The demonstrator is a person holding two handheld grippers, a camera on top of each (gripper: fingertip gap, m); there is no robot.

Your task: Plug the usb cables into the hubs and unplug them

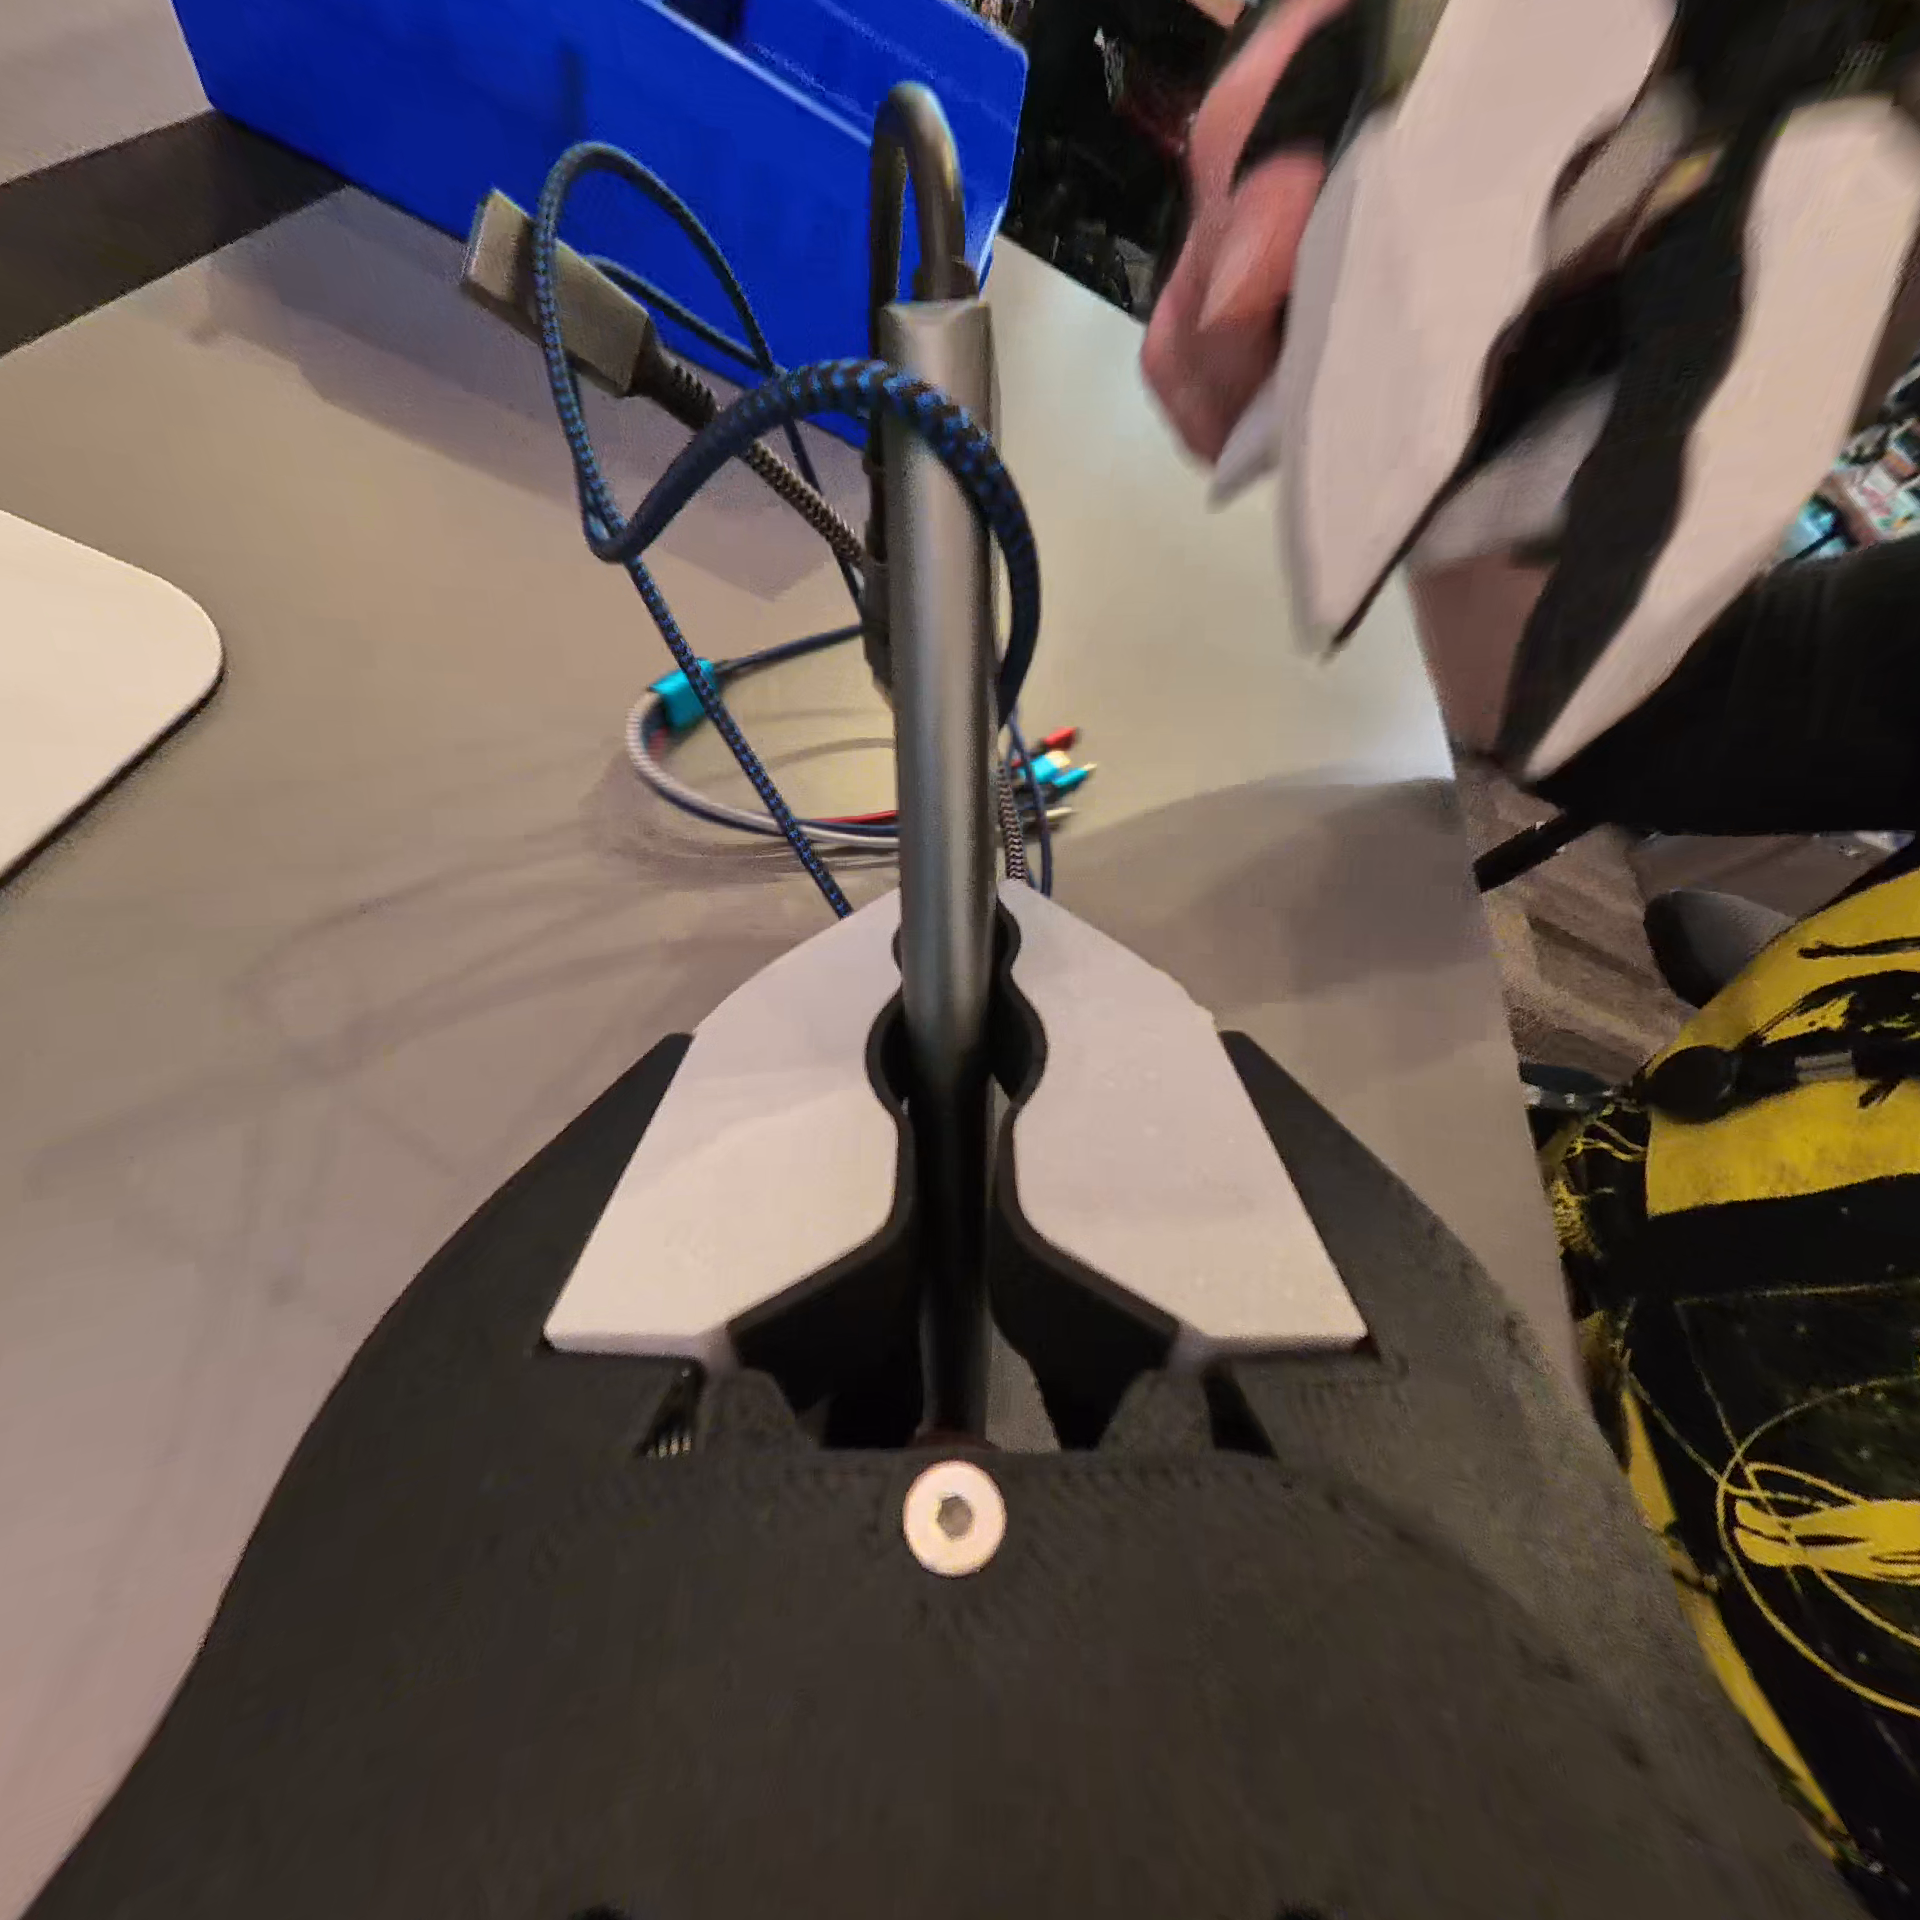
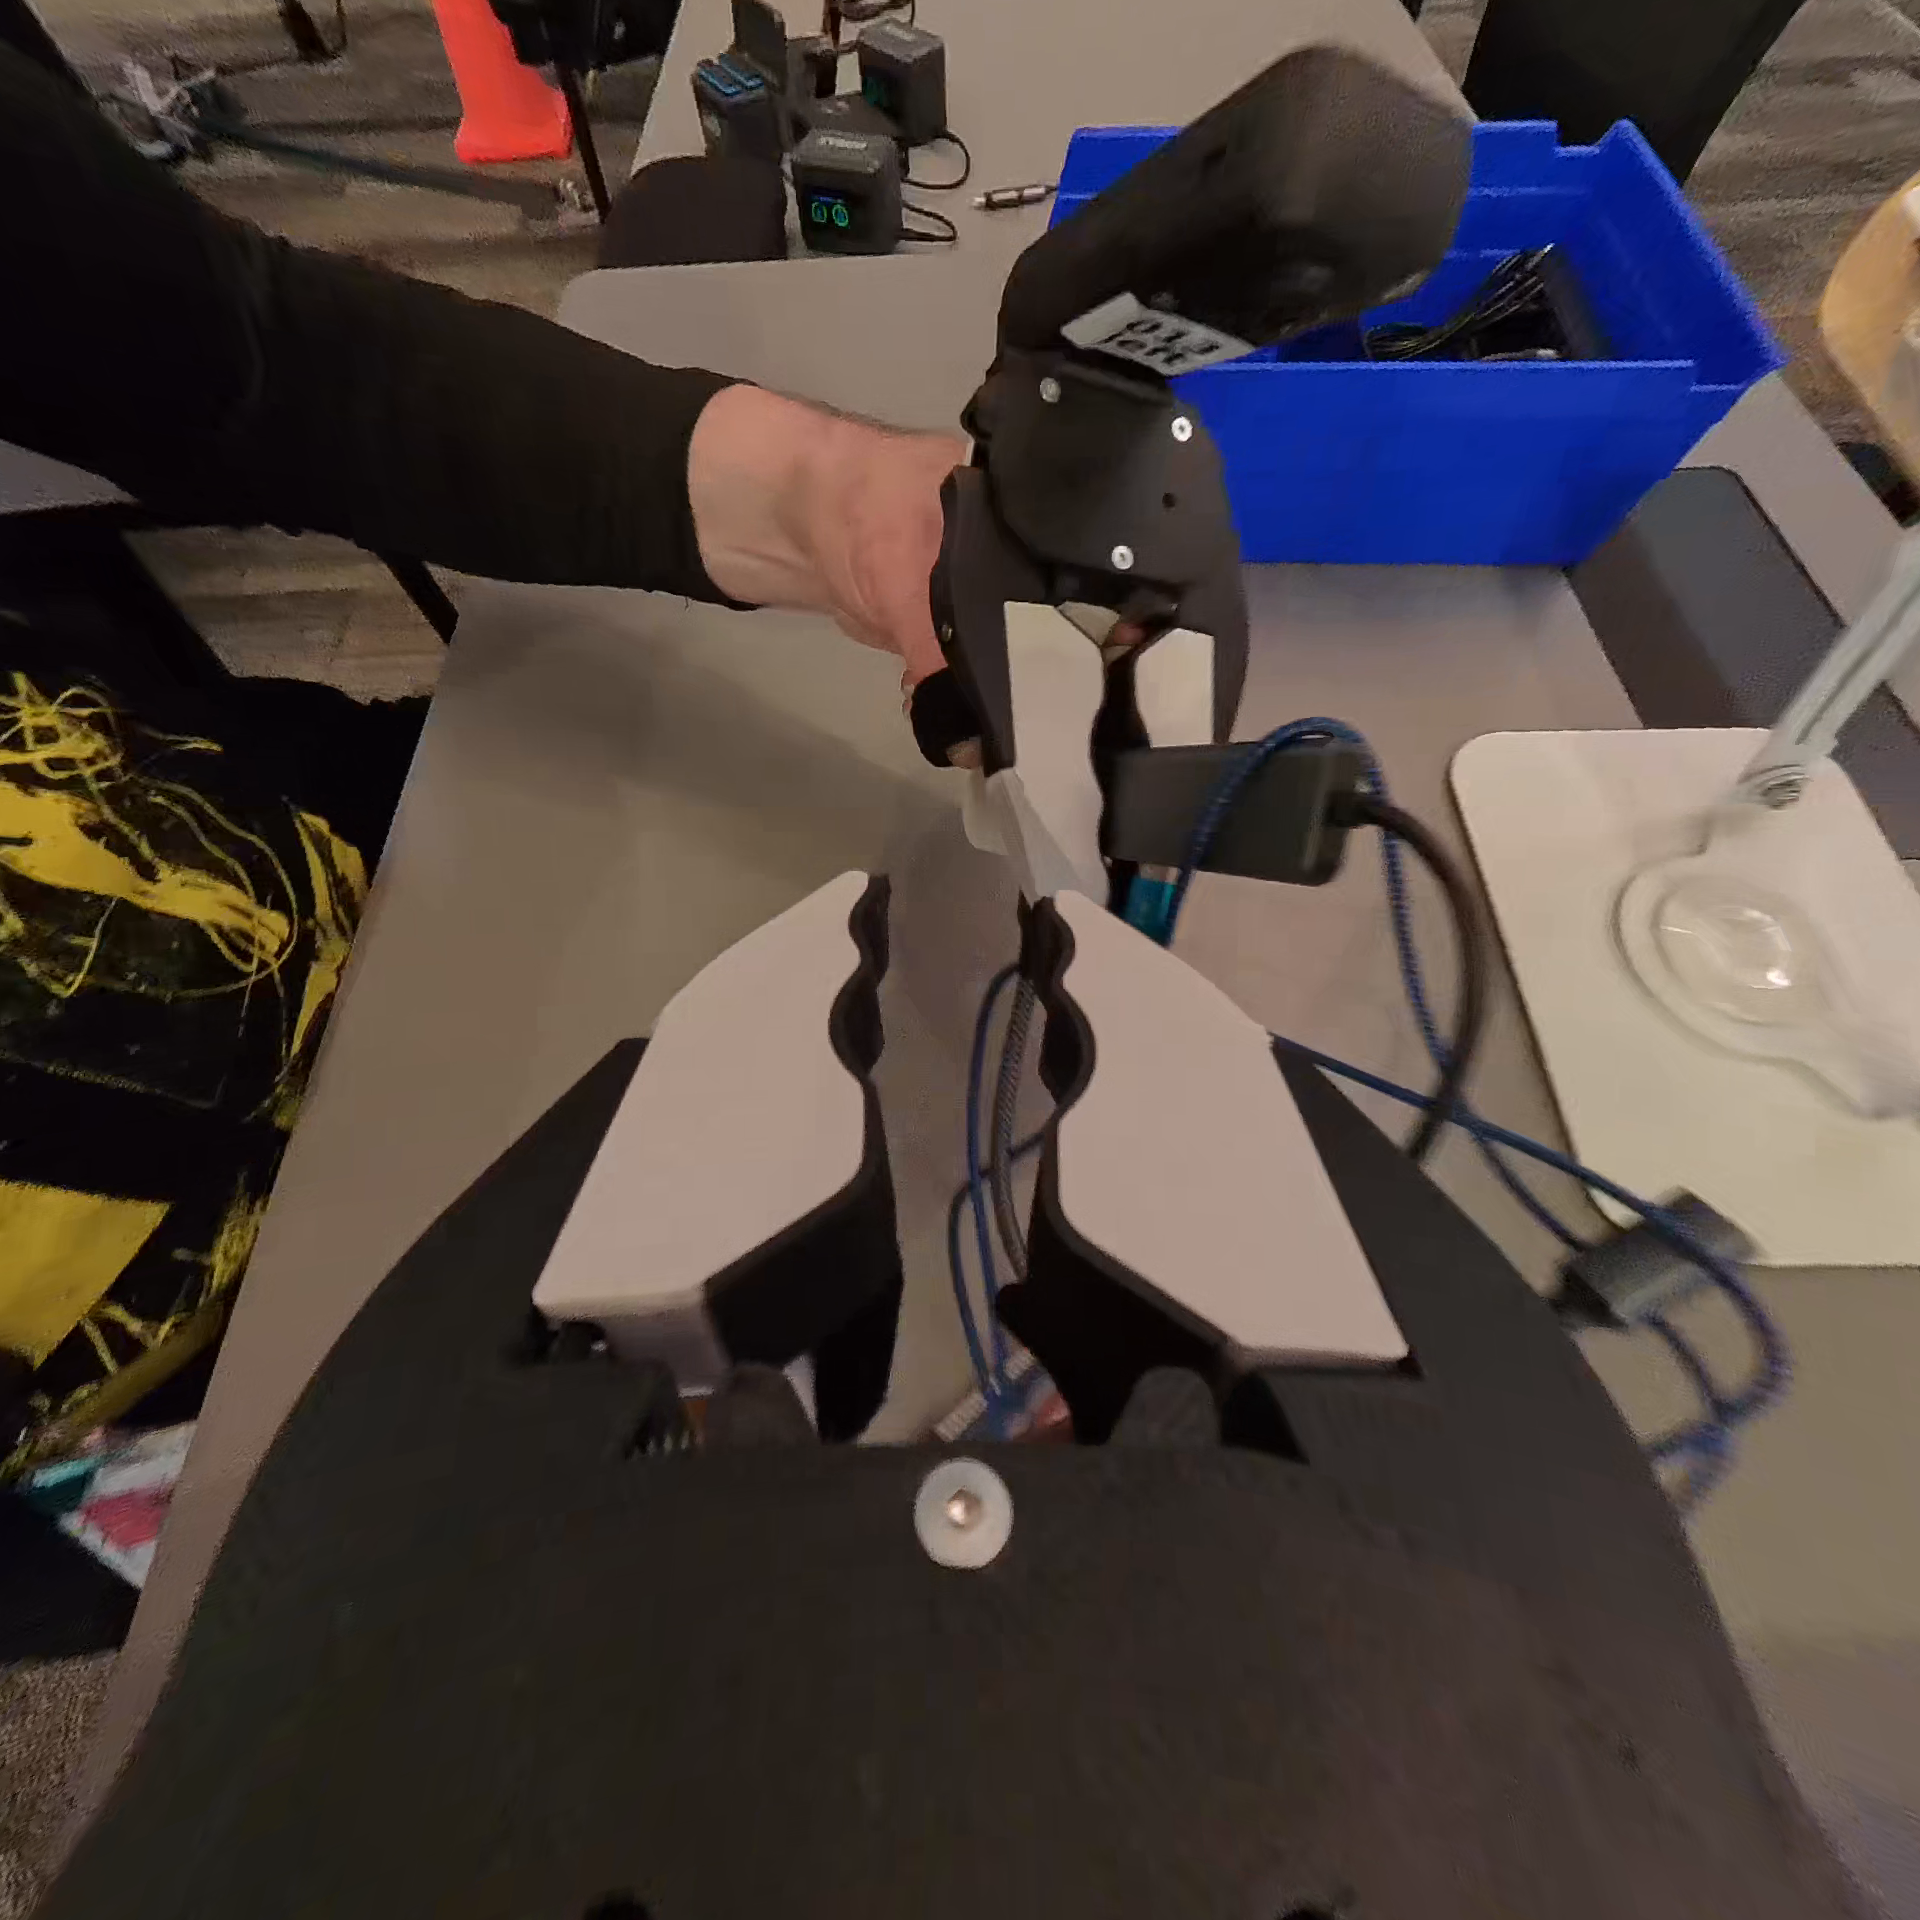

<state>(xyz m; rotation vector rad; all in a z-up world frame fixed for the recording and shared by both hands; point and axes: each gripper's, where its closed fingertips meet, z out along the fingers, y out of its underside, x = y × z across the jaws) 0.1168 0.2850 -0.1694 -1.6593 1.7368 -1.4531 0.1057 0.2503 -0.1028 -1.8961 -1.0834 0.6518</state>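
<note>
Left wrist view: the left gripper (image 1: pixel 951 935) clamps the grey hub (image 1: pixel 940 644) at frame centre, cables (image 1: pixel 769 800) beyond; it should hold firm. Right wrist view: the right gripper (image 2: pixel 961 914) stands open and empty at centre, hub (image 2: pixel 1226 821) just beyond, upper right; I'd align squarely on a plug.

A grey tabletop (image 2: pixel 623 790) stands on grey carpet floor (image 2: pixel 312 644). Behind it is a second grey table (image 2: pixel 748 312), and an orange cone (image 2: pixel 499 94) on the floor
</note>
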